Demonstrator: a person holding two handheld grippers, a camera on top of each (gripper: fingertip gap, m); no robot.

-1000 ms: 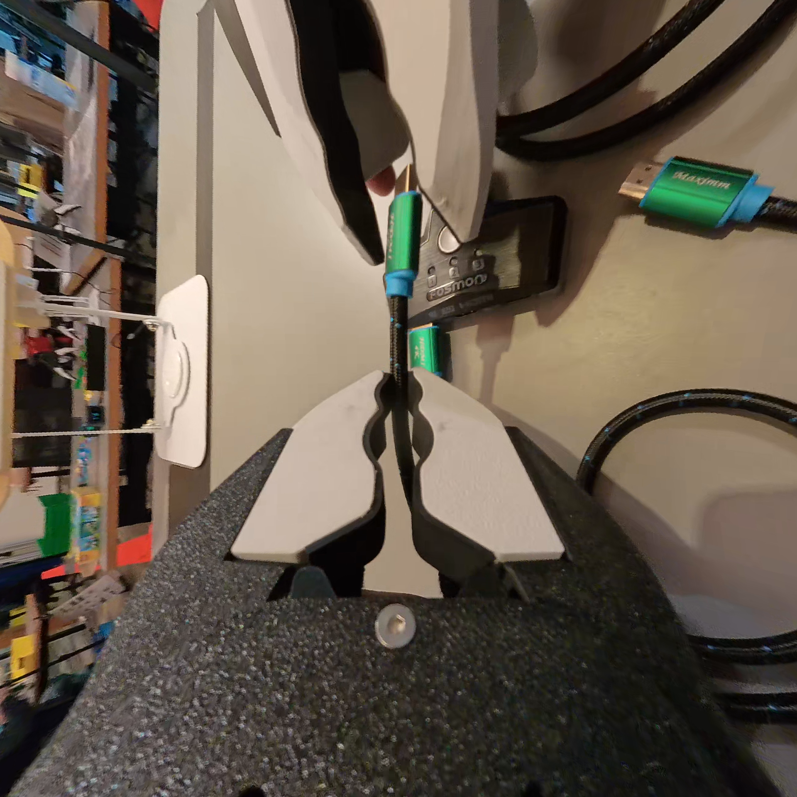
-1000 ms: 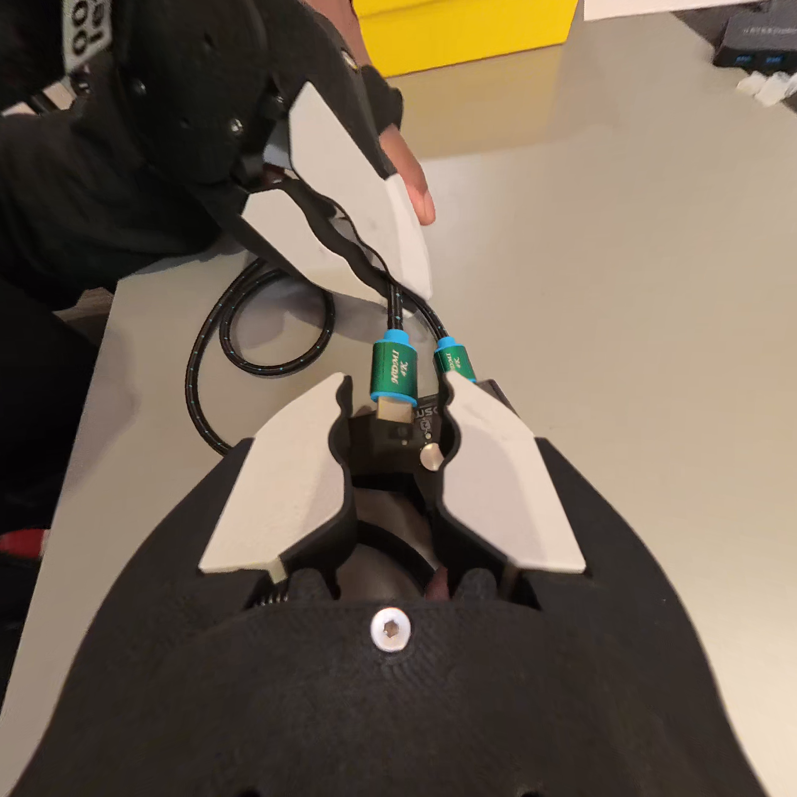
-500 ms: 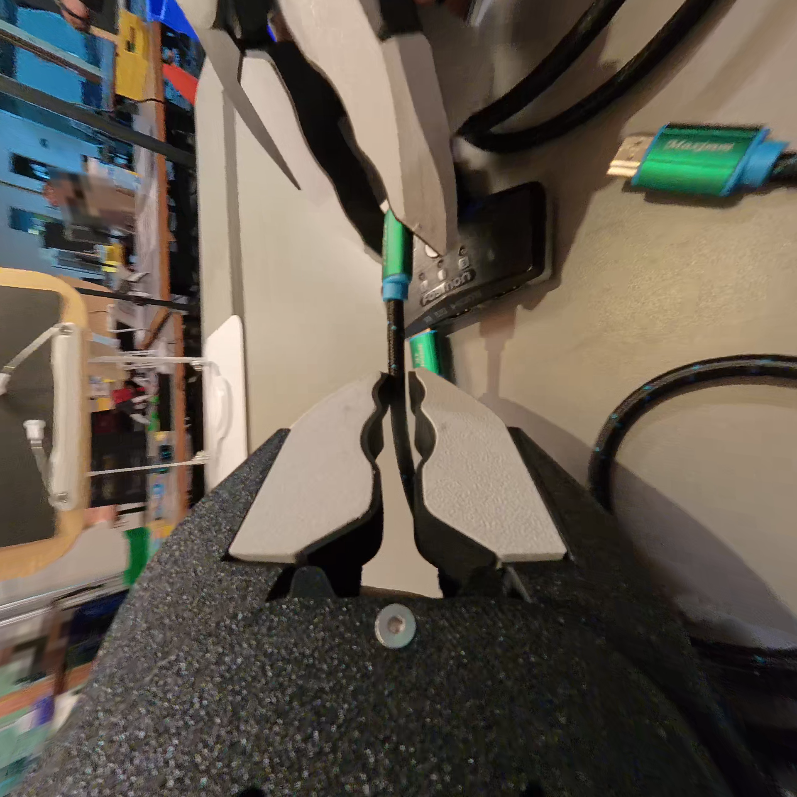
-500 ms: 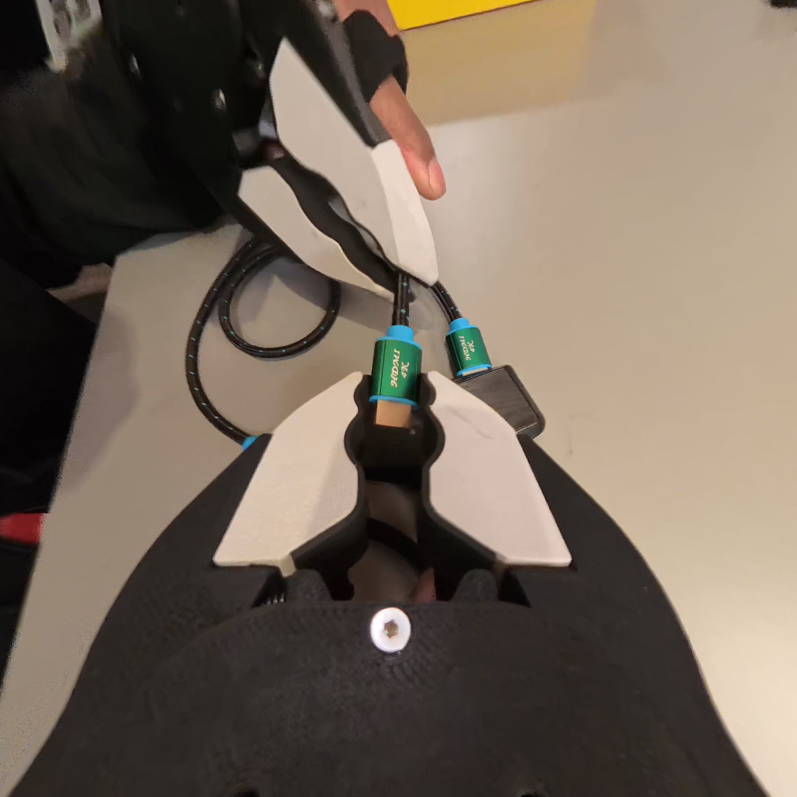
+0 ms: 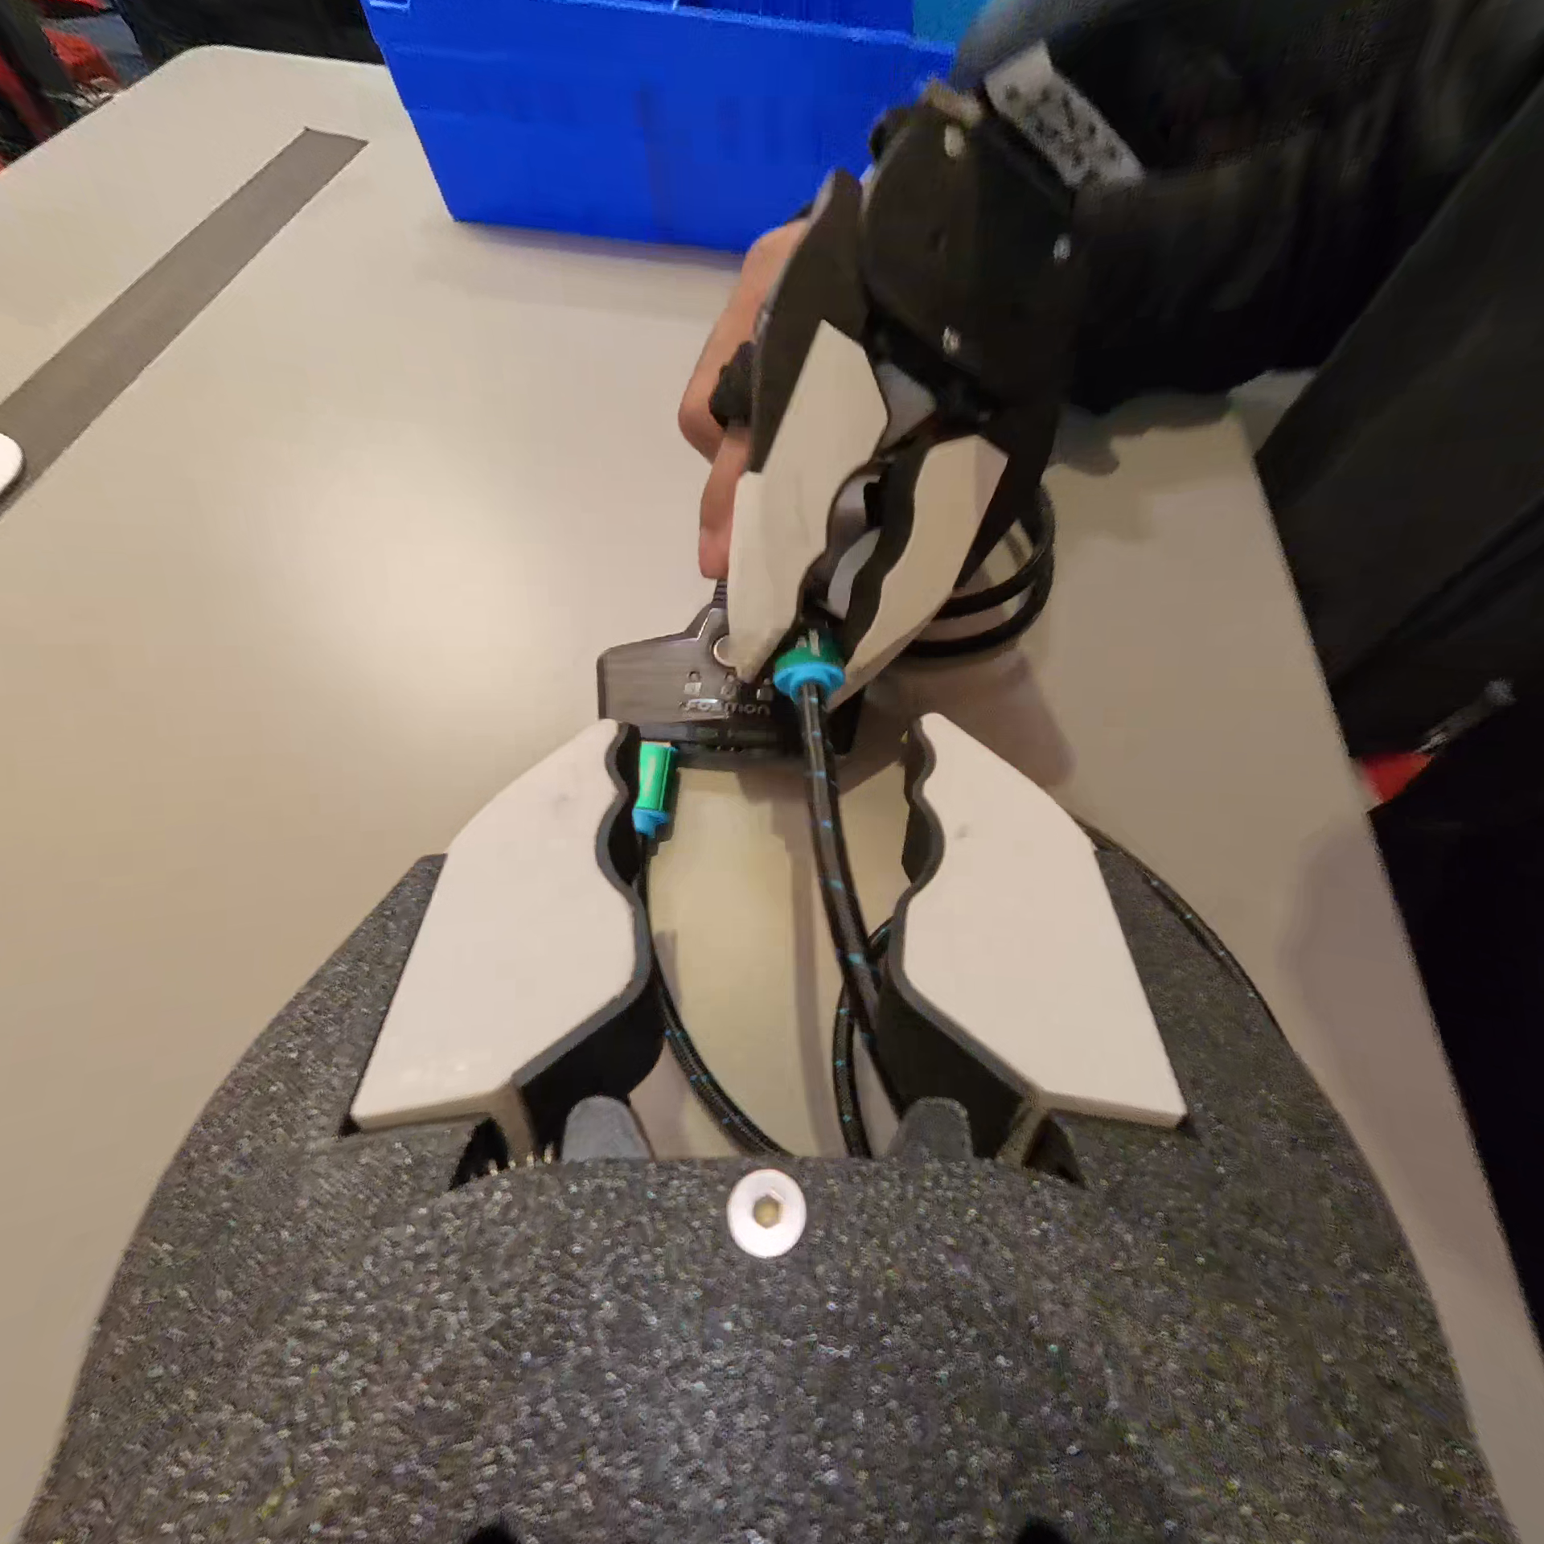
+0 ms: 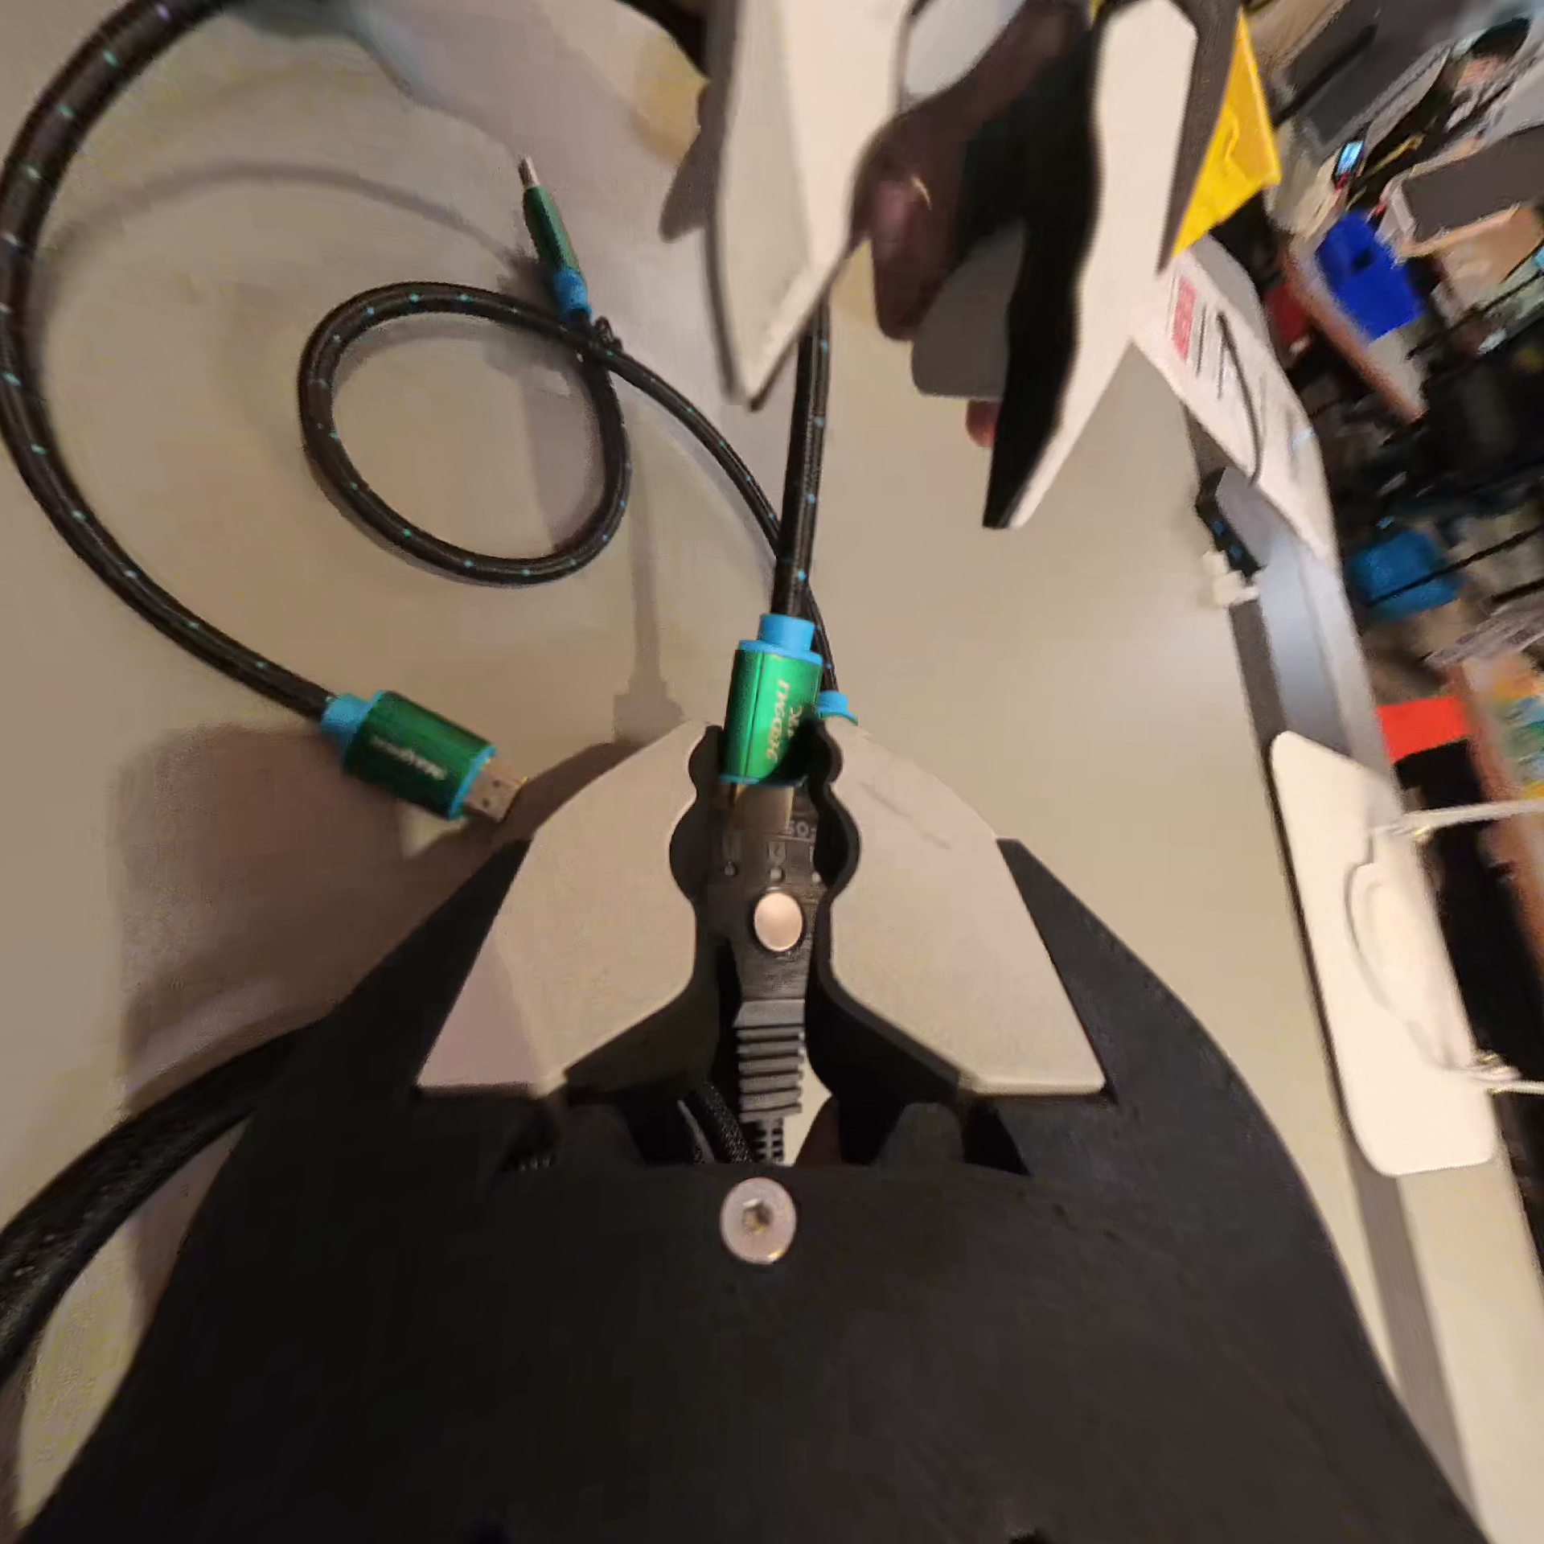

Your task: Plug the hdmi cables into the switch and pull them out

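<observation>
Two tongs — left (image 5: 764, 731) spread, empty | right (image 6: 764, 739) clamping switch (image 6: 773, 911)

Both wrist cams look close along own fingers, facing each other, sharing switch (image 5: 693, 681) (image 6: 764, 886) & table (image 5: 334, 501).

switch (image 5: 668, 681) on table (image 5: 334, 501), bin (image 5: 652, 117) behind
</observation>
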